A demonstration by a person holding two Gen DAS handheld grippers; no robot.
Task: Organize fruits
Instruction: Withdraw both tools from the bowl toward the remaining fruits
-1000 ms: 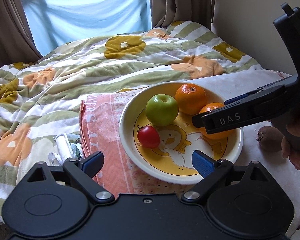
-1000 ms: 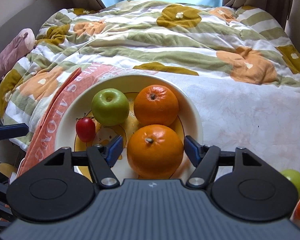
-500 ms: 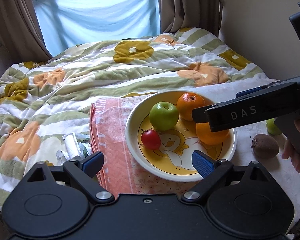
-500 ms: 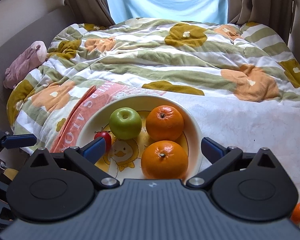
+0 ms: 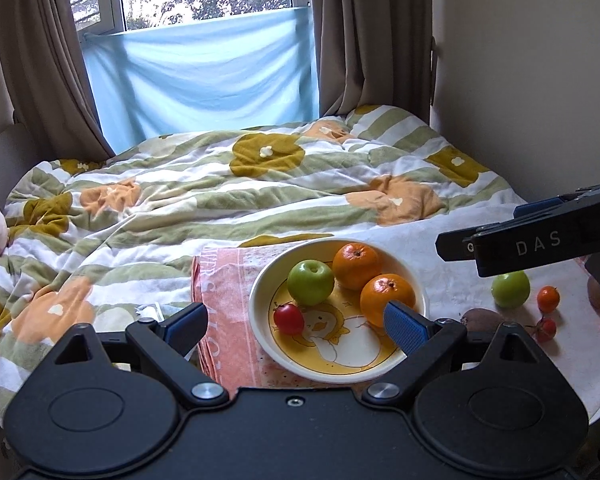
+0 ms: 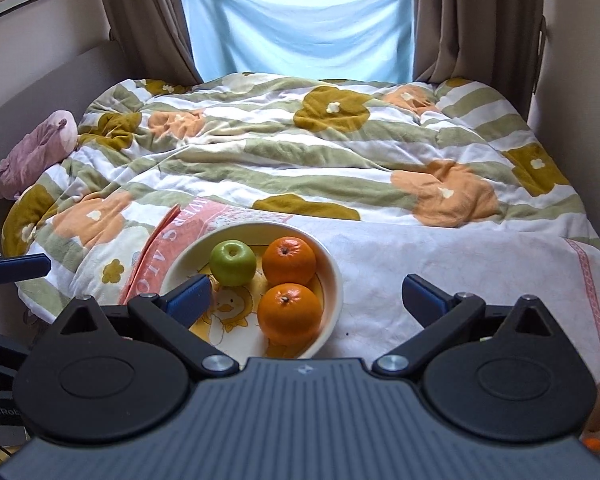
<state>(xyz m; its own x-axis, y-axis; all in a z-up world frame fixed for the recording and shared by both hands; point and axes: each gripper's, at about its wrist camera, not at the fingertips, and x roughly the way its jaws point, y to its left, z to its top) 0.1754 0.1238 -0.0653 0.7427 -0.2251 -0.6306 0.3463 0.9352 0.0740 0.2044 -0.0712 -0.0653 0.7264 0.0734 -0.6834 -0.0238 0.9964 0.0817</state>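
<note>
Both grippers hang empty with jaws spread wide. The bowl point(image 5: 260, 332) already holds four fruits; the loose ones lie on the worktop to its right: nearest a brown kiwi point(image 5: 480, 317), beyond it a green apple point(image 5: 510, 289). The right gripper point(image 6: 306, 298) is nearer them than the left gripper point(image 5: 296, 326).

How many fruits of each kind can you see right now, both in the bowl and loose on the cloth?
Oranges: 2, both in the bowl
Green apples: 2
Small red tomatoes: 2
Small orange fruit: 1
Brown fruit, likely kiwi: 1
Total: 8
</note>
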